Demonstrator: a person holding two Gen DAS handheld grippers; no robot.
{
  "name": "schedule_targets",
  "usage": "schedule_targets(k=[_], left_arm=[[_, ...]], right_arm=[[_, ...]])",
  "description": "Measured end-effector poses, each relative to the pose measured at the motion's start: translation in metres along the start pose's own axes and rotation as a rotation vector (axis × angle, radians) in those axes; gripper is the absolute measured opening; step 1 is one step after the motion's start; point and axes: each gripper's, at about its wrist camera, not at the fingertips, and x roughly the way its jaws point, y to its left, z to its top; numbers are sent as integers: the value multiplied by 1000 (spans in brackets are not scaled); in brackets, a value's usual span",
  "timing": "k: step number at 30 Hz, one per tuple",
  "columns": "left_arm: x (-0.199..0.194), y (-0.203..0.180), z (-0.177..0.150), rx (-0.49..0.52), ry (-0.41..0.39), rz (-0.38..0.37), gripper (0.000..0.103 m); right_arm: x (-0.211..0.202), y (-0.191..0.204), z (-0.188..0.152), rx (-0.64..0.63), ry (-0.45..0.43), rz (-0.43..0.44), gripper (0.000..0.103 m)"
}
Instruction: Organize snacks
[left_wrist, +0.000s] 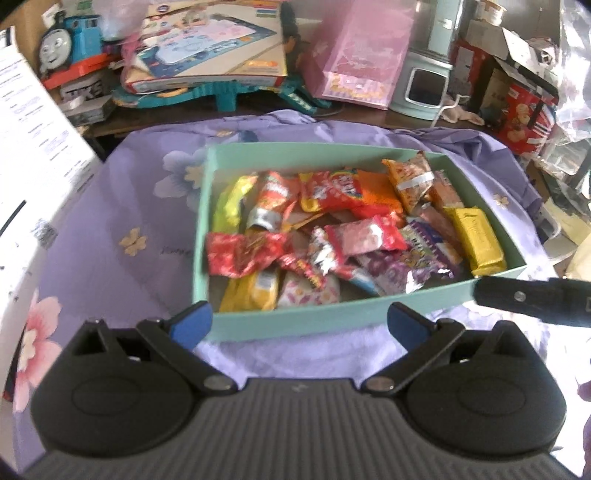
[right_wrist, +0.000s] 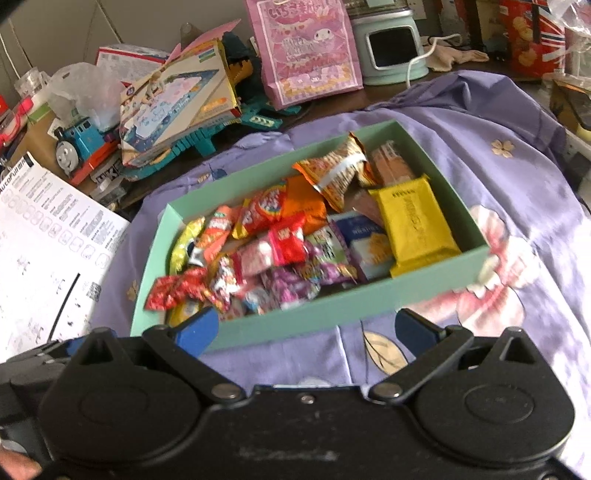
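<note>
A cluttered surface ran along the back, stacked with a toy train (left_wrist: 68, 44), a boxed drawing mat (right_wrist: 177, 99), a pink gift bag (right_wrist: 306, 48) and a red biscuit tin (left_wrist: 524, 118); in front of it lay a lilac flowered cloth (left_wrist: 110, 229). On the cloth sat the green box (left_wrist: 291, 317), and the snacks (left_wrist: 332, 229) were all inside it, heaped loosely and overlapping rather than sorted. No wrapper showed on the cloth outside the box, so the gathering looked done or close to it; any neatening within the box seemed to be what was left.

The left claw (left_wrist: 299, 321) stood wide and empty just short of the box's near wall. The right claw (right_wrist: 306, 328) was likewise wide, holding nothing, near the same wall.

Little writing could be read. The gift bag carried Japanese characters and a cartoon figure. A yellow packet (right_wrist: 413, 221) bore print too small to make out. A white printed sheet (right_wrist: 48, 236) at the left was blurred, as were most wrapper labels.
</note>
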Motion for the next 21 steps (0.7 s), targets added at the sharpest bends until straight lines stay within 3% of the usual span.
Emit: schedule_targets(k=[10,21], left_arm=[[-14,15,-23,-24,-1,69,103],[-3,19,-39,-33,48,100,103]], right_arm=[[-9,-1,-32,-66,53,-117,103],[-5,7,-49,-146,108,-164,103]])
